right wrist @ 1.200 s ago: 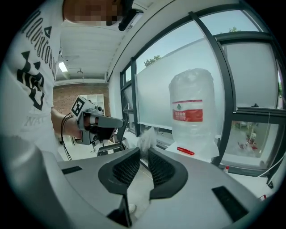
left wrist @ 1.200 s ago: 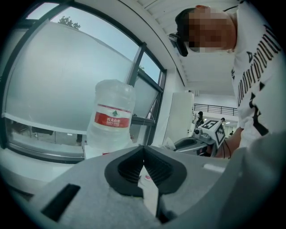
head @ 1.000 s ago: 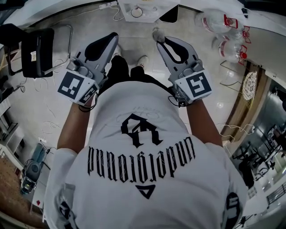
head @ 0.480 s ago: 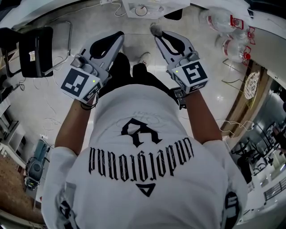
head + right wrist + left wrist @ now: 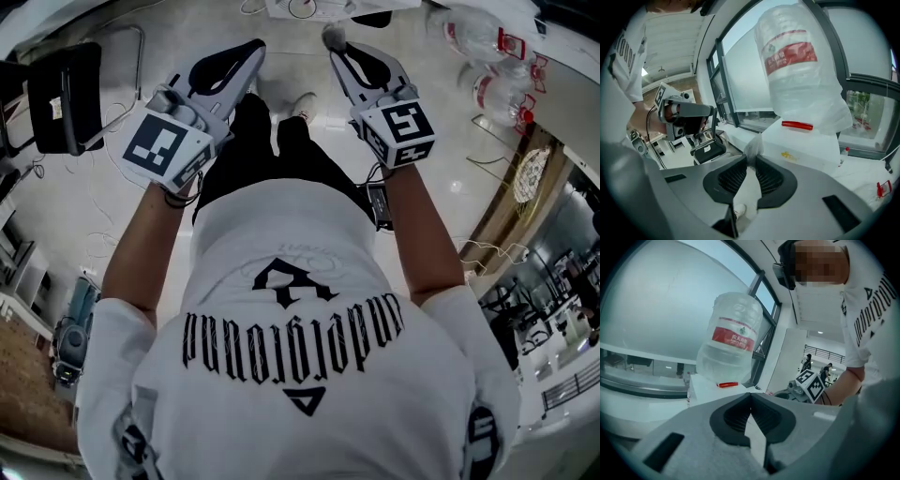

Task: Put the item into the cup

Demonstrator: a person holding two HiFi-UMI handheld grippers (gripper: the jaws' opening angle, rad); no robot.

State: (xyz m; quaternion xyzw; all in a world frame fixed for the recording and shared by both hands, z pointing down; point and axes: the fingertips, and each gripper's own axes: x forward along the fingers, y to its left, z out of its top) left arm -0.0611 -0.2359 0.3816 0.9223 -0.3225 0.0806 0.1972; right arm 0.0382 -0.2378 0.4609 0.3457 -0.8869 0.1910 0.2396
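My right gripper is held out ahead of the person's chest, shut on a small pale, translucent item that sticks out past its tips. In the right gripper view the item is a thin crumpled pouch pinched between the dark pads. My left gripper is level with it on the left, jaws shut with nothing between them; in the left gripper view the tips meet. No cup shows in any view.
Large water jugs lie at the top right; one jug stands on a white dispenser. A black chair is at the left, and a white box is straight ahead. The floor is glossy tile with loose cables.
Both grippers have shifted up and forward in the head view, and the chair, box and jugs have slid toward the frame edges. The right gripper still pinches the item.
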